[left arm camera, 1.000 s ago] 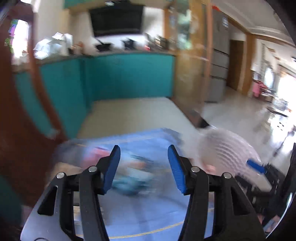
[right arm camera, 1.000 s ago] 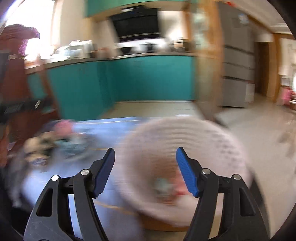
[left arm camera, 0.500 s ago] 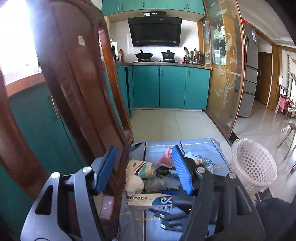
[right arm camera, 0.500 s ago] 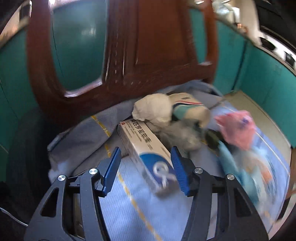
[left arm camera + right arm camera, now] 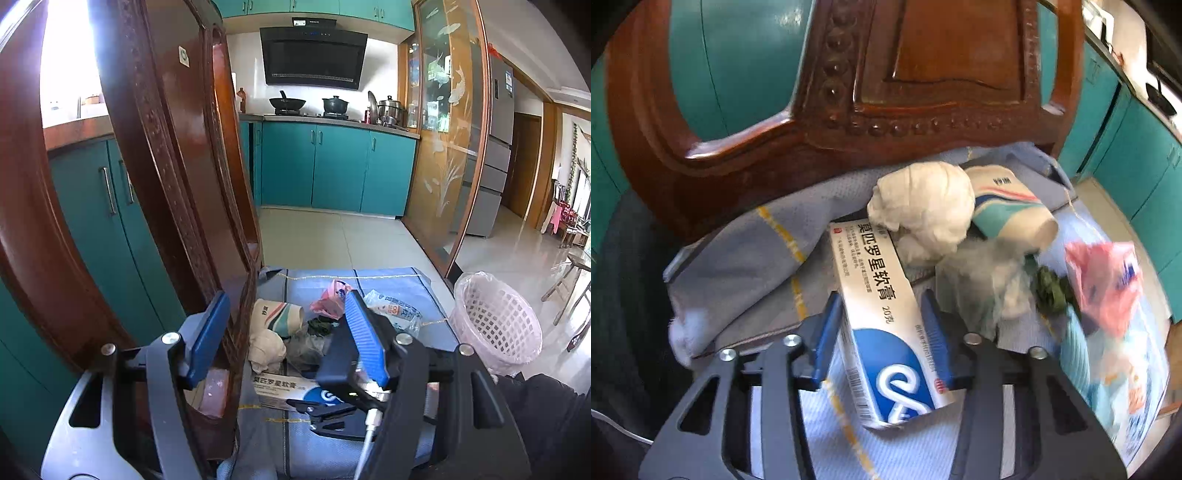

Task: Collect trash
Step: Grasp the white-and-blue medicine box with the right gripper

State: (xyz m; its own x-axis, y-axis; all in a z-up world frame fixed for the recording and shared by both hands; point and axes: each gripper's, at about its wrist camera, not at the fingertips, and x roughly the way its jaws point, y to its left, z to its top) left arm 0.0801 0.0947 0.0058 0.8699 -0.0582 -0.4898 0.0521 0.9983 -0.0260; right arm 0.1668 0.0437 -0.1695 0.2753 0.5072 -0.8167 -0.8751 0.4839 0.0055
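Observation:
Trash lies on a blue cloth [image 5: 746, 258] over a chair seat: a white and blue ointment box [image 5: 886, 325], a crumpled white tissue [image 5: 923, 203], a paper cup on its side [image 5: 1012, 210], a pink wrapper [image 5: 1108, 280] and a clear plastic bag [image 5: 395, 314]. My right gripper [image 5: 882, 332] is open, its jaws on either side of the box with small gaps. My left gripper [image 5: 288, 339] is open and empty, held above and behind the pile. The box also shows in the left wrist view [image 5: 284, 389].
A carved wooden chair back [image 5: 886, 92] stands just behind the pile and close on my left [image 5: 166, 166]. A white mesh waste basket with a pink liner [image 5: 495, 321] stands on the floor to the right of the seat. Teal cabinets [image 5: 332, 170] line the far wall.
My right gripper has swung from over the basket to the pile and moved in low around the ointment box. My left gripper has steadied above the seat.

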